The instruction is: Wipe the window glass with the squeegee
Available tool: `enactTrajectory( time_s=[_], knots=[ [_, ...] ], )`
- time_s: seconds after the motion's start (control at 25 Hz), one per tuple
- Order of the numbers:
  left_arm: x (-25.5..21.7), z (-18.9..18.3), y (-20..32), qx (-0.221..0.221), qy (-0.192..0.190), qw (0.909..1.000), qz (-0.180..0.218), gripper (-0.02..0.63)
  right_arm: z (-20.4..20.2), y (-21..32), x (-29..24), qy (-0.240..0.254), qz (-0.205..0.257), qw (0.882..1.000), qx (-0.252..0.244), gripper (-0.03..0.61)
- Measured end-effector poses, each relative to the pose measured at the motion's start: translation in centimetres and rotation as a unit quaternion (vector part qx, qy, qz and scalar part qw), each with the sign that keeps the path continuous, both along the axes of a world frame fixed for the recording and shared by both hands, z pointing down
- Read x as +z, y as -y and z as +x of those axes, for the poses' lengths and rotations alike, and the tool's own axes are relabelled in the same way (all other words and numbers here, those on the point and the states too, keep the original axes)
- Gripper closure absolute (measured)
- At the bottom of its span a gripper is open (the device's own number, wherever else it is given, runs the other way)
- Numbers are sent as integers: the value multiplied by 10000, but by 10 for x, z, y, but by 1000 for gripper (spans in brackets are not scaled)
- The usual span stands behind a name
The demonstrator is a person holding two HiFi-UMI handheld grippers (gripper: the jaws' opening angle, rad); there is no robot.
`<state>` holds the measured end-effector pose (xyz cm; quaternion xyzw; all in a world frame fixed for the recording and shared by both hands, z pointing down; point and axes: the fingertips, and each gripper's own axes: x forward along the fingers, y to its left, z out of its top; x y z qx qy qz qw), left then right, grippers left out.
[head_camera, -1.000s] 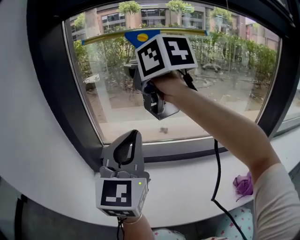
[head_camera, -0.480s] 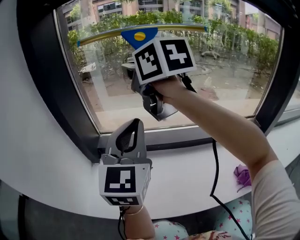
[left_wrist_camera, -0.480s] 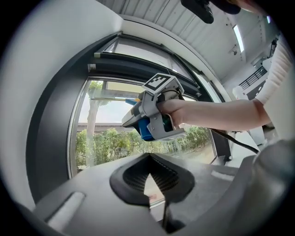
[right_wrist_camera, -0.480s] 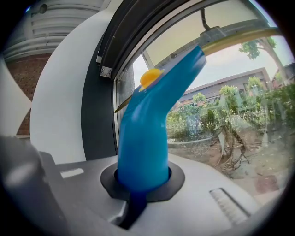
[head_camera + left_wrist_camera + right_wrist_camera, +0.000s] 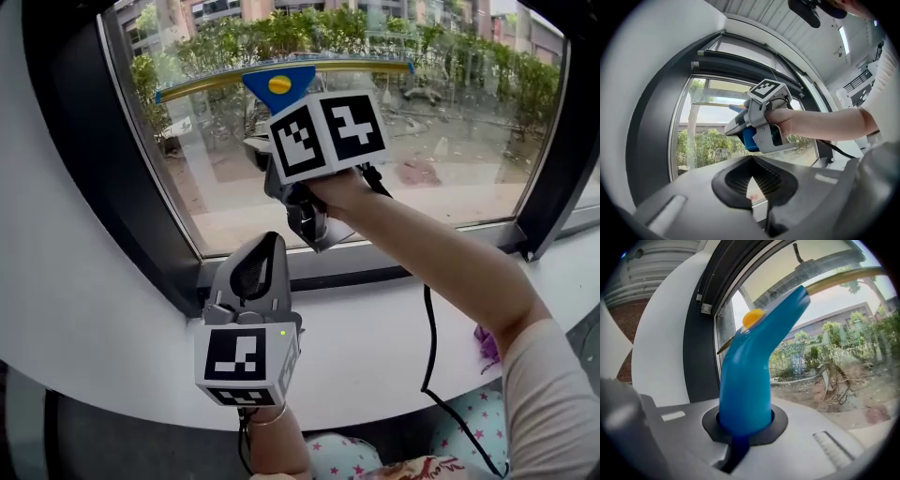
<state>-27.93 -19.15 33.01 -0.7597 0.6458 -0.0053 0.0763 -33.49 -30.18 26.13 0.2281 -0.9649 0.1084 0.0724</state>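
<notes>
The squeegee (image 5: pixel 279 86) has a blue handle with a yellow spot and a long yellowish blade (image 5: pixel 356 65) lying across the upper window glass (image 5: pixel 450 150). My right gripper (image 5: pixel 267 150) is shut on the blue handle just below the blade. In the right gripper view the handle (image 5: pixel 745 380) rises out of the closed jaws of the right gripper (image 5: pixel 743 430) toward the pane. My left gripper (image 5: pixel 255 272) hovers low over the white sill (image 5: pixel 375 319), jaws shut with nothing in them. In the left gripper view, the left gripper (image 5: pixel 752 185) points up at the right one.
A thick black window frame (image 5: pixel 141 206) runs down the left side and along the bottom of the pane. A purple cloth (image 5: pixel 486 342) lies on the sill at the right. A black cable (image 5: pixel 427 347) hangs from the right gripper across the sill.
The squeegee and right gripper have slid a little down the glass. The left gripper has stayed by the sill, still shut.
</notes>
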Motion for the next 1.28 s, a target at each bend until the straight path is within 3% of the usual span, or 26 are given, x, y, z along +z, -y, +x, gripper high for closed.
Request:
enactTrajectory(
  time_s=[0.36, 0.84, 1.28],
  knots=[
    [4, 1, 1, -7, 59, 10000, 18, 612, 4, -9, 53, -179, -315, 9993, -49, 552],
    [8, -41, -4, -446, -229, 9987, -18, 612, 9, -16, 104, -153, -683, 9975, -77, 552],
    [25, -44, 7, -379, -259, 9986, -258, 612, 11, -25, 148, -118, -1145, 9933, -53, 552]
  ],
)
